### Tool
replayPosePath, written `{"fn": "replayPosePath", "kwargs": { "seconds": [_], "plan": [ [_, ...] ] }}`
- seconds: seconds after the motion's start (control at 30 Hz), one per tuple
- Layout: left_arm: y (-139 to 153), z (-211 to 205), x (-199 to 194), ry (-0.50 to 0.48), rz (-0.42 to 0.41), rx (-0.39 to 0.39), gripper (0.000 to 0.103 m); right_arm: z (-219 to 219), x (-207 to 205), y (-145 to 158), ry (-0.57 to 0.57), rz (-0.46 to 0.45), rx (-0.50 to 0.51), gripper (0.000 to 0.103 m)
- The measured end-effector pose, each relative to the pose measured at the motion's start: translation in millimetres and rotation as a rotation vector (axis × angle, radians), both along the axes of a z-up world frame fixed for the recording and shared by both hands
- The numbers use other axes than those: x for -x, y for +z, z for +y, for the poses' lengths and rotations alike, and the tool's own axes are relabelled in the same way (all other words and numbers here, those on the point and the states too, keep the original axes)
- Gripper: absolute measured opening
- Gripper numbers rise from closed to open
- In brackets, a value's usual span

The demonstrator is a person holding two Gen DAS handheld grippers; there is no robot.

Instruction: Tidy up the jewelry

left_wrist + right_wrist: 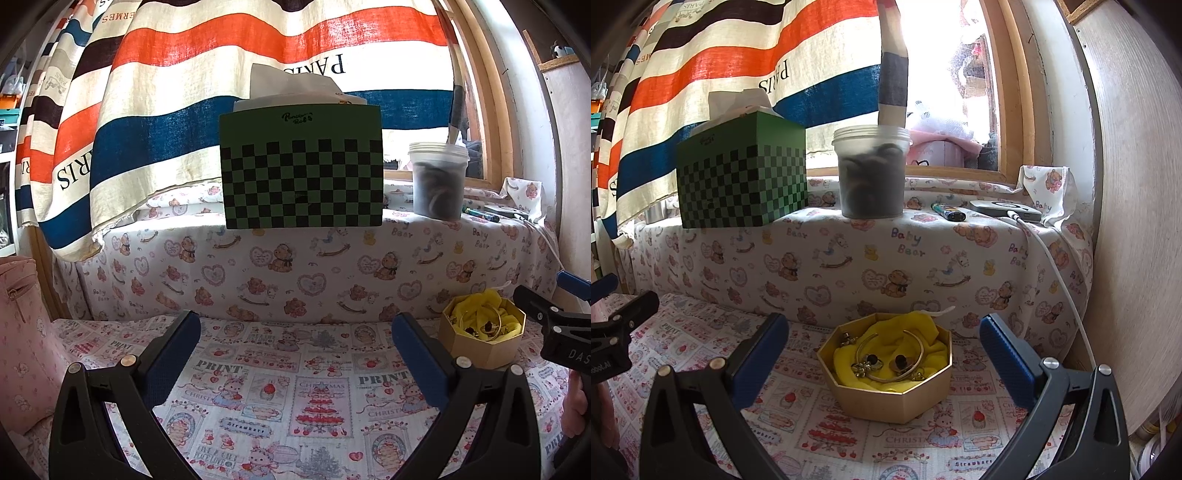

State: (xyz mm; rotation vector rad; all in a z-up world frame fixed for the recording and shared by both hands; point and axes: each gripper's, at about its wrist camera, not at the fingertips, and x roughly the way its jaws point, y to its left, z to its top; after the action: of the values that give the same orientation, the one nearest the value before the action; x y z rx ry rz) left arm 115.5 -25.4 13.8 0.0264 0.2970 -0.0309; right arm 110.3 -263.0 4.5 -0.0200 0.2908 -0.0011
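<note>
Presently: right tool (882, 354) spread wide, empty, facing octagonal box (905, 400) on patterned cloth (798, 428); bangle (918, 350) and small pieces inside on yellow lining (846, 363). Left tool (295, 341) wide, empty. Stage undetermined: either unsorted or already gathered.

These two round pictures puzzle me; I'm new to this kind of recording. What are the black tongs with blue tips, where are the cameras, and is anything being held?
No robot here: a person holds a two-finger gripper in each hand, each with a wide-angle camera looking along its fingers. One picture comes from the left gripper, the other from the right gripper. Both are open and hold nothing. On the patterned cloth stands an eight-sided box lined with yellow fabric, with gold bangles and small jewelry inside. On the ledge behind are a green checkered tissue box and a plastic tub.
</note>
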Motion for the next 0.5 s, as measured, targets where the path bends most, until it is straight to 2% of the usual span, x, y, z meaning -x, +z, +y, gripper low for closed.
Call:
{"fn": "replayPosePath", "kwargs": {
  "seconds": [0.23,0.33,0.5],
  "plan": [
    [0.3,0.2,-0.1,0.006,0.0,-0.002,0.103,-0.3,-0.4,-0.5,-0.004,0.0,0.001,0.103],
    [0.9,0.2,1.0,0.046,-0.007,-0.016,0.103,-0.7,0.1,-1.3,-0.007,0.001,-0.002,0.103],
    [-0.2,1.3,-2.1,0.038,0.004,-0.008,0.103,-0.9,1.0,-1.3,-0.012,0.0,-0.005,0.103]
  ]
}}
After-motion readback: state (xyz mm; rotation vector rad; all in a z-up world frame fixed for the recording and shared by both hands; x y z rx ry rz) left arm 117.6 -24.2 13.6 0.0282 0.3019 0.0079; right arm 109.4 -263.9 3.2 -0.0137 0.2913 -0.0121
